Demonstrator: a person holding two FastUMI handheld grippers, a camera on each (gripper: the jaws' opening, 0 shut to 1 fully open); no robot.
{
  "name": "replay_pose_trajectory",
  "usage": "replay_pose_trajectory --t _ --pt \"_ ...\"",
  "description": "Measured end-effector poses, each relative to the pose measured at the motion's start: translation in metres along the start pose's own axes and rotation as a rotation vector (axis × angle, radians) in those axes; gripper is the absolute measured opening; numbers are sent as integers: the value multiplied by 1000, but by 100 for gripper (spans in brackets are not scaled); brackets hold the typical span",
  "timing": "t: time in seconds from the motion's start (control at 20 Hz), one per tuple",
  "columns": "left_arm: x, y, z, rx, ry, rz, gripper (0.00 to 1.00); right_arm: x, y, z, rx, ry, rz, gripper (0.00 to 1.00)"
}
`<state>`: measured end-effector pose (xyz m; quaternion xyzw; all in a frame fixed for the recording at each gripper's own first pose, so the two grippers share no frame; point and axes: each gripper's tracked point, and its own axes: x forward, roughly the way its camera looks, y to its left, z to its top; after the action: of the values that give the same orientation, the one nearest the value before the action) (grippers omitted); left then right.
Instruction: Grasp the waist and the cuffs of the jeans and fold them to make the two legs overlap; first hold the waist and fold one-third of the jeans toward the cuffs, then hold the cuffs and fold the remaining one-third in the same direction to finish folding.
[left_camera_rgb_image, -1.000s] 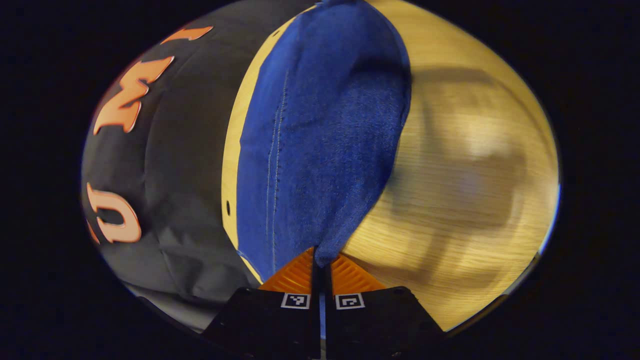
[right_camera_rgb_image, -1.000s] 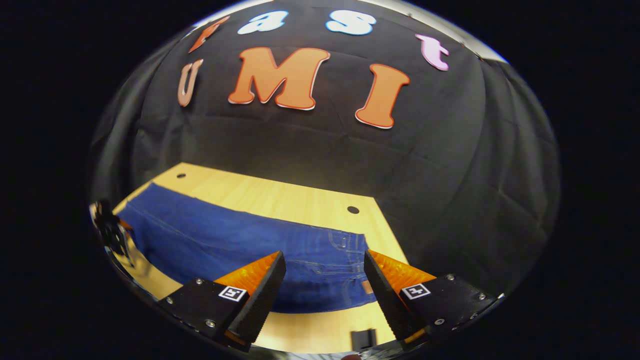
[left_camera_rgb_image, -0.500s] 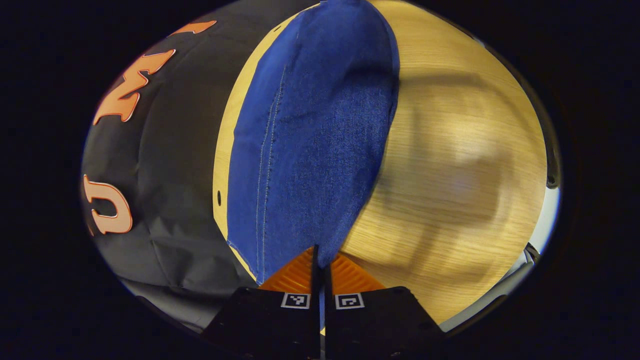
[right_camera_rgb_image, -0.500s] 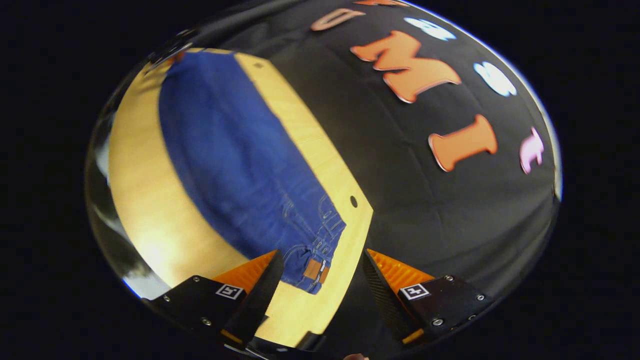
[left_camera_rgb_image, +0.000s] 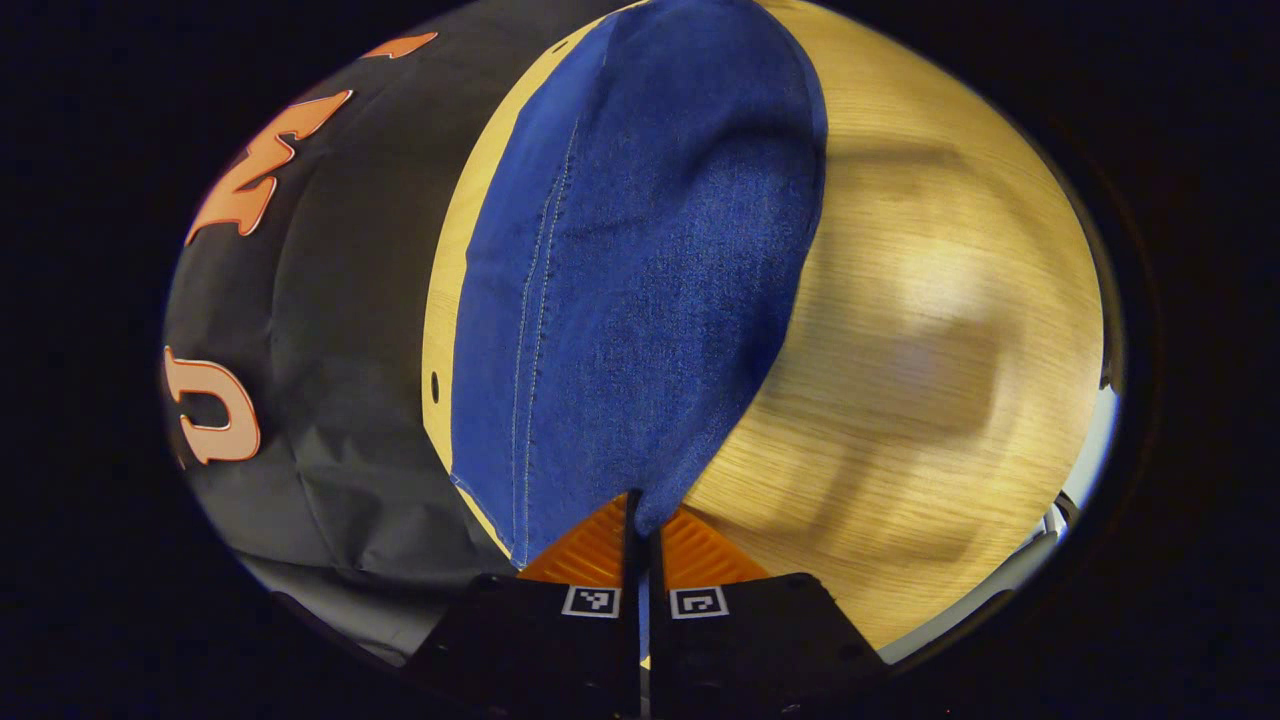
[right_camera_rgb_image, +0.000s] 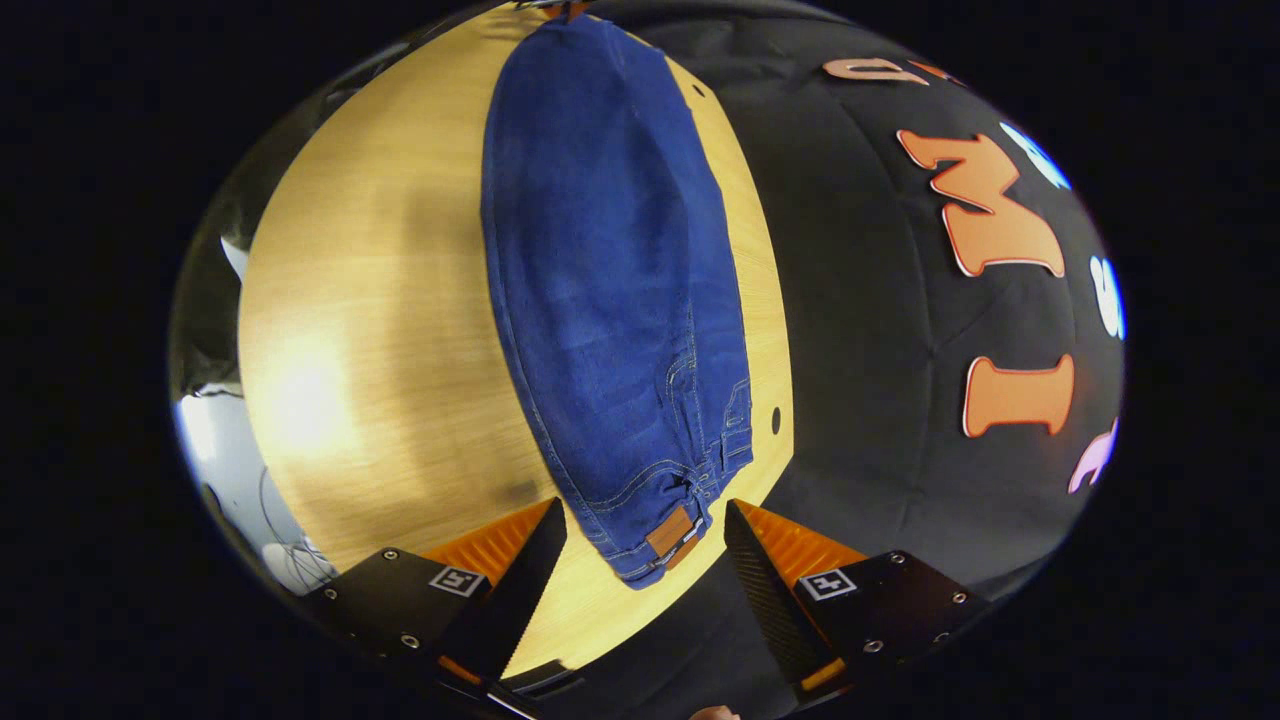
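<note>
In the right gripper view the jeans (right_camera_rgb_image: 610, 300) lie along the table's (right_camera_rgb_image: 370, 330) far edge beside the wall (right_camera_rgb_image: 880, 330), long axis 6 to 12 o'clock, waist at 6; bare wood spreads toward 9; the right gripper (right_camera_rgb_image: 645, 545) hovers wide apart over the waist; the left gripper (left_camera_rgb_image: 640, 525) is clamped on the denim's near corner.

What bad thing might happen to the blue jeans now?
1. The left gripper pinches only a thin edge of the blue denim jeans at the cuff end, so the cloth might slip out when pulled.
2. The right gripper has its jaws open around the waist with the brown leather patch, near the edge of the wooden table; a grab there might miss or drag the jeans off.
</note>
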<state>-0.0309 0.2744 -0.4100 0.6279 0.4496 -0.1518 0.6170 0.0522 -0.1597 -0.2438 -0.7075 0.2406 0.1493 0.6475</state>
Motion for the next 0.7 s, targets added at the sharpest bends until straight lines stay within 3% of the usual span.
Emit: replay_pose_trajectory --t 0.25,0.7 --pt "2 1 1 -30 -6 -23 4 17 24 0 -76 15 69 99" --pt "2 0 5 -39 -37 -47 4 48 9 10 -115 25 53 96"
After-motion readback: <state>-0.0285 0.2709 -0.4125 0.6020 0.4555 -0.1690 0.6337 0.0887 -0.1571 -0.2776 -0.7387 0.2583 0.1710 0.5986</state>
